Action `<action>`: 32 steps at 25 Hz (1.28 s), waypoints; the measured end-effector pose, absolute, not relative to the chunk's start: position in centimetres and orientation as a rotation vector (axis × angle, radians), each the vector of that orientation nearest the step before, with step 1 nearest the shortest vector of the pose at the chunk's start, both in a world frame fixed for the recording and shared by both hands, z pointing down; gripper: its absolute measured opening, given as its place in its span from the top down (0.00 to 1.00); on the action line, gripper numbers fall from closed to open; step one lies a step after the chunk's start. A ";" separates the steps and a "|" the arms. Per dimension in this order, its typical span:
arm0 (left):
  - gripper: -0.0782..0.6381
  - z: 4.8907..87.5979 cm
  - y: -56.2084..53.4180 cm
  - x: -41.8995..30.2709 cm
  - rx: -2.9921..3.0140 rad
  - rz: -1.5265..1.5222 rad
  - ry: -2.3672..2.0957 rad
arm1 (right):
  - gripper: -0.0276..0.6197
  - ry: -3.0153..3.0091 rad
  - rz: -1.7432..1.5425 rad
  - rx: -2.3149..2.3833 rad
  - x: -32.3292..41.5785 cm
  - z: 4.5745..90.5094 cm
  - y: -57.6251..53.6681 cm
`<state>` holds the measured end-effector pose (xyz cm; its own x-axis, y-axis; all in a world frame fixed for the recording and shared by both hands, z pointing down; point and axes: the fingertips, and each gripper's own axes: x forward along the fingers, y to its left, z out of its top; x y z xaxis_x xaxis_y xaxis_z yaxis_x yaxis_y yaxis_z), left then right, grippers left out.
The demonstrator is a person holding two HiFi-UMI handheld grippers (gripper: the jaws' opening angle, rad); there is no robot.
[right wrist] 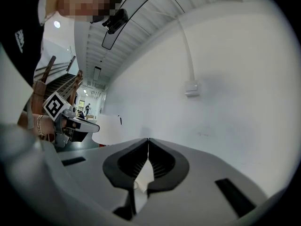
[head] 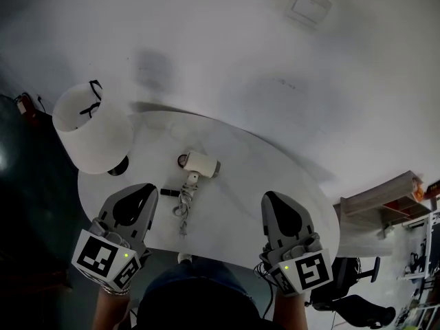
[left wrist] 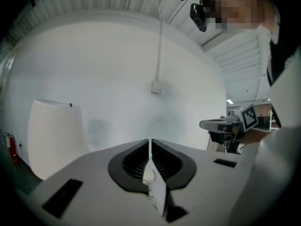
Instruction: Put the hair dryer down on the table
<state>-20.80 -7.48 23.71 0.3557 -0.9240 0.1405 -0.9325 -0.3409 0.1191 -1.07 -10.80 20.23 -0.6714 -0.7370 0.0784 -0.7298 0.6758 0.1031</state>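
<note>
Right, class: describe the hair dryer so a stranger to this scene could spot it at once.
Find the white oval table with a white lampshade at its left. Right of the shade, mid-table, lies the hair dryer: small, white, trailing a bundled cord, unlike the black piece beside it.

- Looks like an office or lab-type workspace.
- Giveaways: swivel chair [head: 361,313], shelving [head: 381,198], fire extinguisher [head: 25,106], ribbed metal ceiling [right wrist: 155,32], conduit box [head: 308,5] on a bare wall.
</note>
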 end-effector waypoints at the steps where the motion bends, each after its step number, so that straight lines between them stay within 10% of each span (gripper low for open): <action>1: 0.85 23.5 -7.5 -21.0 2.434 0.065 -1.697 | 0.93 -2.773 -0.100 1.213 -1.1 20.1 -10.8; 32: 0.85 20.5 -10.5 -18.0 2.373 -0.024 -1.835 | 0.93 -2.815 -0.197 1.131 4.2 17.5 -13.2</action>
<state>-18.00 -10.53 20.47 0.2555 -0.9640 0.0735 -0.9617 -0.2456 0.1216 4.24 -13.21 17.51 -0.7186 -0.6939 0.0455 -0.6808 0.7154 0.1574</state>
